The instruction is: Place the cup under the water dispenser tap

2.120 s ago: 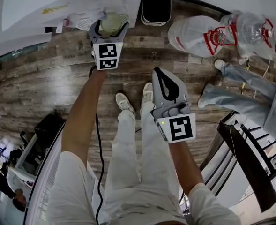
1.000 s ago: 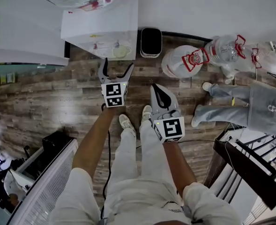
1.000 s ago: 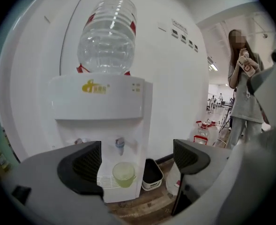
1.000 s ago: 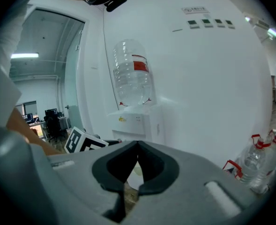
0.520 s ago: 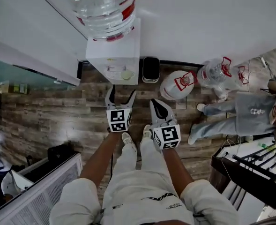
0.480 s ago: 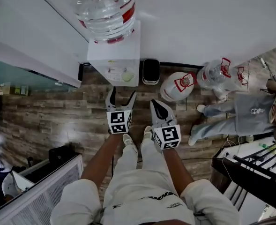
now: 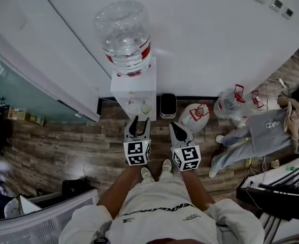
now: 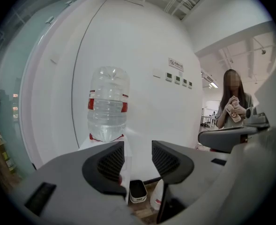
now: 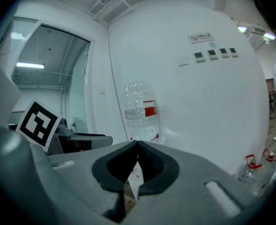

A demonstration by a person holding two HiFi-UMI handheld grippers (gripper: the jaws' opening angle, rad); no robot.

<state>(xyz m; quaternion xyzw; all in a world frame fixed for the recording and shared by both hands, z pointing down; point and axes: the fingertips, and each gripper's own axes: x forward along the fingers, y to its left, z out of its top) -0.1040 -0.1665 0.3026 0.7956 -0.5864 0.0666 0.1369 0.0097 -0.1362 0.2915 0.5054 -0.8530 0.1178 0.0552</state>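
Your two grippers are side by side in front of you, over your shoes (image 7: pixel 166 165). Your left gripper (image 7: pixel 138 121) has its jaws a little apart, and they have just been closing. Nothing is between them. Your right gripper (image 7: pixel 174 127) has its jaws pressed together at the tips. It holds nothing too.

Just ahead of the left gripper is the white dispenser (image 7: pixel 134 88). It stands against the wall (image 7: pixel 215 44). The cup (image 7: pixel 145 109) sits on the front ledge of the dispenser. It is a little ahead of the left gripper's tips and a bit to their right. No gripper touches it. A big clear bottle (image 7: pixel 125 37) with a red label sits upside down on top of the dispenser.

Ahead of the right gripper is a black bin (image 7: pixel 167 105). It stands on the wood floor (image 7: pixel 63 136), just beside the dispenser. To the right of the bin are two more big bottles (image 7: pixel 195 117), near the wall.

Far off to the right of the right gripper is a person (image 7: pixel 271 128). The person holds something small in both hands.
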